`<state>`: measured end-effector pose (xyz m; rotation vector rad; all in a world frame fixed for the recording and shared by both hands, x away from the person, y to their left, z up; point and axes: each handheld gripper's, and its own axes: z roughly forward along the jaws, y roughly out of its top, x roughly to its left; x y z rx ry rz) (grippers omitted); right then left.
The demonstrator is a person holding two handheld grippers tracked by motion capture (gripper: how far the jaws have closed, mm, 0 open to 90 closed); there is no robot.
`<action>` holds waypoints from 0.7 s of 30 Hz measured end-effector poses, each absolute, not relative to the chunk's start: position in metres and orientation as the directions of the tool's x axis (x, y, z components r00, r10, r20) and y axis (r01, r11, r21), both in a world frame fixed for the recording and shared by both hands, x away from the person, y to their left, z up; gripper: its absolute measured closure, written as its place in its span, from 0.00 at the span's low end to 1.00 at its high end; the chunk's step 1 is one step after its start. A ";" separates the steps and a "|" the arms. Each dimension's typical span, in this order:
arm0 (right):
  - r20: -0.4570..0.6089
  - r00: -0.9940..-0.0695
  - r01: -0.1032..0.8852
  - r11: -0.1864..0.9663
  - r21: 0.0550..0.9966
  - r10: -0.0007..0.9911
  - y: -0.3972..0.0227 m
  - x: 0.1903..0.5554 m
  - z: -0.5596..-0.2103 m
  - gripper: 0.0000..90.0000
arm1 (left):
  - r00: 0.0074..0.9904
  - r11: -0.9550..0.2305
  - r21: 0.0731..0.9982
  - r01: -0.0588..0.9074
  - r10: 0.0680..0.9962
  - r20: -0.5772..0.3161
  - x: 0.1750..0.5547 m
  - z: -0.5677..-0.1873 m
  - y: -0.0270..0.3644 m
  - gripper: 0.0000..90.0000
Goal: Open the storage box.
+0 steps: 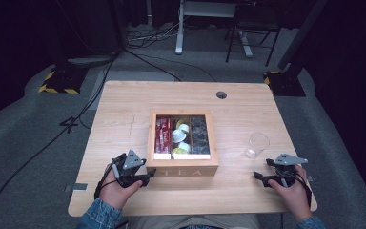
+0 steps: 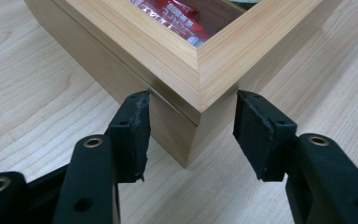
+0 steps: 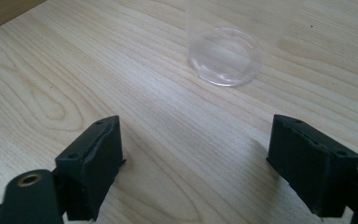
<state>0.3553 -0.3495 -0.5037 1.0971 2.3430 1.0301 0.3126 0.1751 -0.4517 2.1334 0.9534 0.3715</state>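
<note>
the left gripper (image 2: pixel 191 135) has its jaws straddling the near left corner of the tea box (image 2: pixel 186 70). the left pad looks to touch the box's side wall, while the right pad stands off the front wall with a gap, so nothing is clamped yet and the jaws count as released. no earlier picture is needed to see that the corner sits between them. to do this step well, i judge the jaws should seat squarely across the corner, below the lid seam, and close evenly so the box doesn't twist or skid on the counter (image 1: pixel 124 105).

the right gripper (image 1: pixel 263 177) rests low on the counter with its jaws spread wide and empty, aimed toward the clear cup (image 1: pixel 257 144), which stands upright just ahead.

the box sits at the counter's middle, open top up, front face lettered toward the person. its compartments run front to back, holding red packets (image 1: pixel 162 135), small pods and dark items; its long axis is hard to call.
</note>
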 end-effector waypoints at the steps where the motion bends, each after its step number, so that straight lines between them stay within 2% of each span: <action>1: -0.013 -0.637 0.512 0.435 0.741 0.771 -0.349 0.355 -0.504 0.21 | 0.679 -0.435 0.740 0.514 0.733 -0.040 0.312 -0.451 0.175 0.53; 10: -0.017 -0.653 0.494 0.443 0.748 0.758 -0.348 0.351 -0.503 0.28 | 0.686 -0.453 0.743 0.492 0.728 -0.010 0.310 -0.445 0.176 0.62; 12: -0.008 -0.668 0.486 0.444 0.753 0.745 -0.346 0.349 -0.503 0.35 | 0.688 -0.460 0.741 0.490 0.725 -0.005 0.309 -0.443 0.176 0.65; 21: -0.012 -0.714 0.445 0.467 0.764 0.700 -0.328 0.340 -0.496 0.37 | 0.690 -0.457 0.748 0.481 0.723 -0.003 0.309 -0.438 0.178 0.69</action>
